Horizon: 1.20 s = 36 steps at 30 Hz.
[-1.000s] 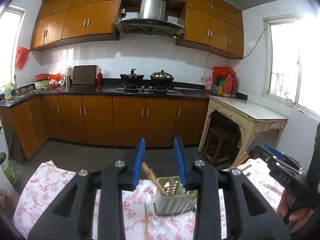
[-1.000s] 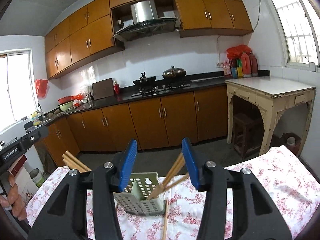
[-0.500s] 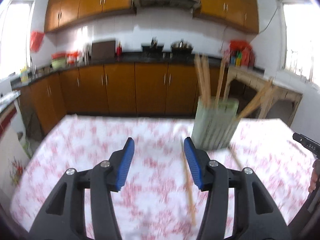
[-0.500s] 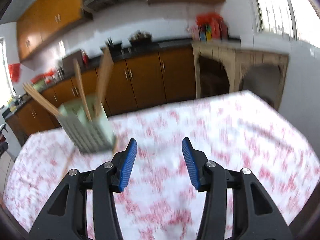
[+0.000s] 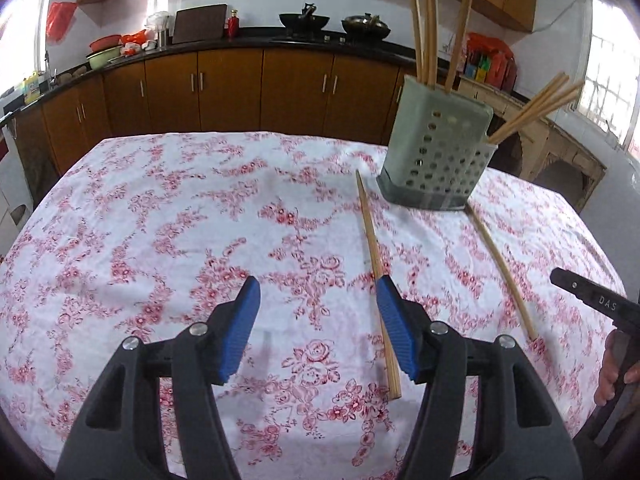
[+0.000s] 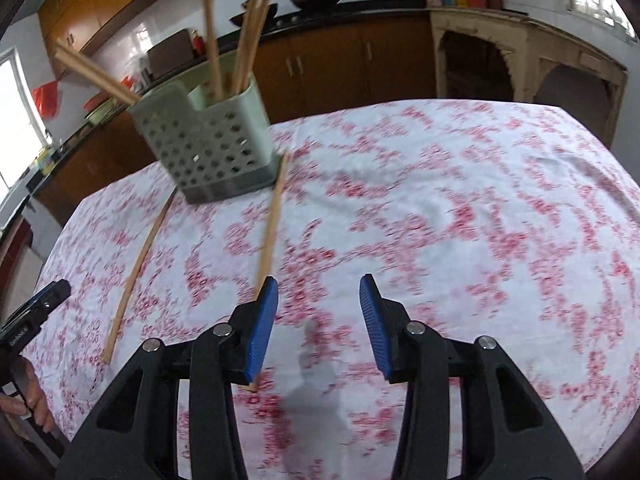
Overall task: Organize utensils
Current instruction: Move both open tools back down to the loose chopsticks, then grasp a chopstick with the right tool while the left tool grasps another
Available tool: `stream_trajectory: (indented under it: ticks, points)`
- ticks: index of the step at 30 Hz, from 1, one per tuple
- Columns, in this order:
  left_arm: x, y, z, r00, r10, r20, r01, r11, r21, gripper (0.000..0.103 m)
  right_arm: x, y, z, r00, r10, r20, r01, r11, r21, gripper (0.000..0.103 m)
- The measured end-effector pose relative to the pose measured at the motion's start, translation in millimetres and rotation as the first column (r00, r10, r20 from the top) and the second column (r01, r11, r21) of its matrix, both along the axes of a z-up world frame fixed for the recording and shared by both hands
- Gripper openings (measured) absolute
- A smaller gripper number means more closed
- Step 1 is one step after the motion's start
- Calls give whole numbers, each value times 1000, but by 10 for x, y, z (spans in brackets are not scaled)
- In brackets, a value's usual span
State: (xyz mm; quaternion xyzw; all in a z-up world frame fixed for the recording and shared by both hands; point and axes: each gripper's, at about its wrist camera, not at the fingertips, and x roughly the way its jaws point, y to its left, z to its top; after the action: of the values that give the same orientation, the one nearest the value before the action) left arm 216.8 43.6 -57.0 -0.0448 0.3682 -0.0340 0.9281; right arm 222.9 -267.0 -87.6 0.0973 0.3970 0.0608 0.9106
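A table with a white cloth covered in pink flowers [image 5: 168, 216] fills both views. On it stands a pale green chopstick holder with round holes [image 5: 436, 156], and it is upright near the far side of the table. Several wooden chopsticks [image 5: 426, 20] stick up out of it, and a few lean out to one side. Two more chopsticks lie flat on the cloth. One loose chopstick [image 5: 374, 264] runs from just beside the holder toward the left gripper [image 5: 318, 330], and its near part passes under the gripper's right finger. The other loose chopstick [image 5: 500, 268] lies further right, with its far end by the holder's base. The left gripper has just been opening, its jaws are wide, and nothing sits between them. The right gripper [image 6: 316, 322] has just been closing a little, but its jaws are apart with only cloth between them. A chopstick lies right by its left finger. A person's hand [image 5: 616, 368] holds the other gripper at the edge of the left view.
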Motion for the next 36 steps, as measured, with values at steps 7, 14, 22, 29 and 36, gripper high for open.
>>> stream_trajectory:
  ticks: [7, 14, 22, 29, 36]
  points:
    - [49, -137, -61, 999, -45, -22, 45, 999, 21, 60, 69, 326, -100, 996, 85, -30, -87, 995, -54, 35]
    - [82, -214, -132, 996, -69, -55, 70, 997, 23, 60, 112, 582, -242, 992, 116, -46, -122, 979, -161, 21]
    - [142, -318, -187, 992, -92, -84, 94, 995, 21, 59, 204, 230, -251, 999, -24, -38, 18, 988, -150, 7]
    - [201, -471, -249, 985, -132, -108, 136, 990, 39, 51, 326, -370, -244, 979, -193, -60, 187, 978, -93, 7]
    - [344, -587, -404, 980, -124, -155, 136, 988, 72, 29, 324, -293, -256, 988, -149, -37, 143, 981, -134, 8]
